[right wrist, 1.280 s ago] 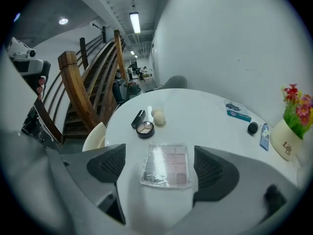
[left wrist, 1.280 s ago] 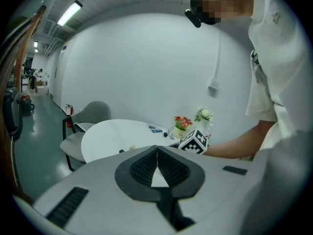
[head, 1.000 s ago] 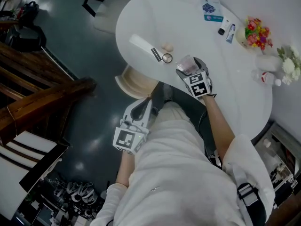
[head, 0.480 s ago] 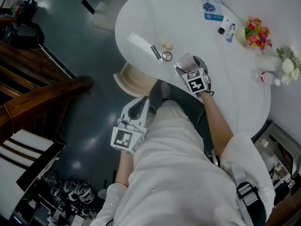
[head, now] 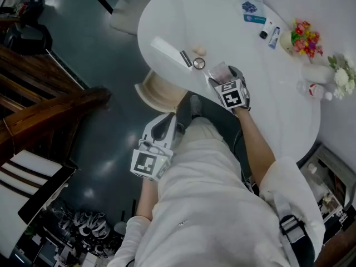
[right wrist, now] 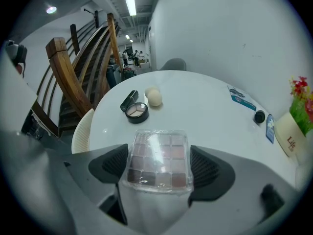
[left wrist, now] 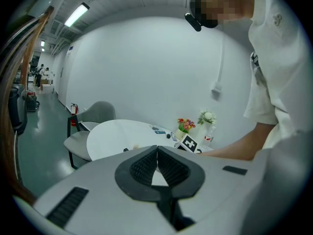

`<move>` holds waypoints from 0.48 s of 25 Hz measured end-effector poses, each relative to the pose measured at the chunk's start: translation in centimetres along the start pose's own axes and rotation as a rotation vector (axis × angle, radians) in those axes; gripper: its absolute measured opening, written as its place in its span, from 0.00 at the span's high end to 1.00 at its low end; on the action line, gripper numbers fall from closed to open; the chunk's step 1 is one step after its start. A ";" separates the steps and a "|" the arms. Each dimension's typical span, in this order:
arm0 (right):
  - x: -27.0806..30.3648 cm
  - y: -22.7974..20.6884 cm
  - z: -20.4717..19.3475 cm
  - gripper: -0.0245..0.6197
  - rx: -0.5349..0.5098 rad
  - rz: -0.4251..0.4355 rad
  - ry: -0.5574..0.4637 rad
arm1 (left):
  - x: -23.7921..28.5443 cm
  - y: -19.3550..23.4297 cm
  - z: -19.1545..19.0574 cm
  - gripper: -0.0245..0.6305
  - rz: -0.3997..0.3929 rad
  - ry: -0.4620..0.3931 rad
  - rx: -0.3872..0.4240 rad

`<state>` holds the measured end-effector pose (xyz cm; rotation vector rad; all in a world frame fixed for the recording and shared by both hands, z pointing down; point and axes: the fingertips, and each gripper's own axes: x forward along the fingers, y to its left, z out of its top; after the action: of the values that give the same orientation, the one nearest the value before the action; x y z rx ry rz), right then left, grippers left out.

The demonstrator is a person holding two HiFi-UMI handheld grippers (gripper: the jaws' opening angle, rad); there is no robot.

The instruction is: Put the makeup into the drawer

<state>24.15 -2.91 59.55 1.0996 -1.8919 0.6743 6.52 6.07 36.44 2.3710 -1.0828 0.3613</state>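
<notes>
My right gripper (right wrist: 159, 165) is shut on a clear-lidded eyeshadow palette (right wrist: 159, 155) with several brown and pink pans, held over the near edge of the white round table (right wrist: 195, 106). In the head view that gripper (head: 222, 75) and palette (head: 221, 71) sit just right of a round compact (head: 199, 63). The compact (right wrist: 137, 111), a black tube (right wrist: 128, 100) and a beige sponge (right wrist: 154, 97) lie ahead on the table. My left gripper (head: 165, 128) hangs off the table beside the person's leg, its jaws closed together (left wrist: 157, 153) with nothing in them. No drawer shows in any view.
A long white box (head: 166, 49) lies left of the black tube (head: 186, 59). A printed packet (head: 251, 10), small tubes (head: 268, 33) and flower vases (head: 303, 38) stand at the table's far side. A cream chair (head: 158, 93) sits tucked under the table, and wooden railings (head: 50, 115) stand left.
Almost nothing differs. The right gripper keeps the palette at the table's near edge, a touch closer to the compact. The left gripper has stayed where it was.
</notes>
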 end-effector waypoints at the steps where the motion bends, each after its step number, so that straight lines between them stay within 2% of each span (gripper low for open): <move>1: 0.0 0.0 0.0 0.34 -0.003 -0.001 0.000 | -0.1 0.0 0.0 0.95 0.002 -0.002 -0.001; 12: -0.7 0.4 -0.7 0.34 0.005 -0.017 -0.007 | -0.8 0.2 -0.7 0.95 0.002 -0.010 -0.002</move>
<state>24.28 -1.92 59.25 1.1212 -1.8854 0.6672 5.86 6.80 36.75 2.3723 -1.0895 0.3495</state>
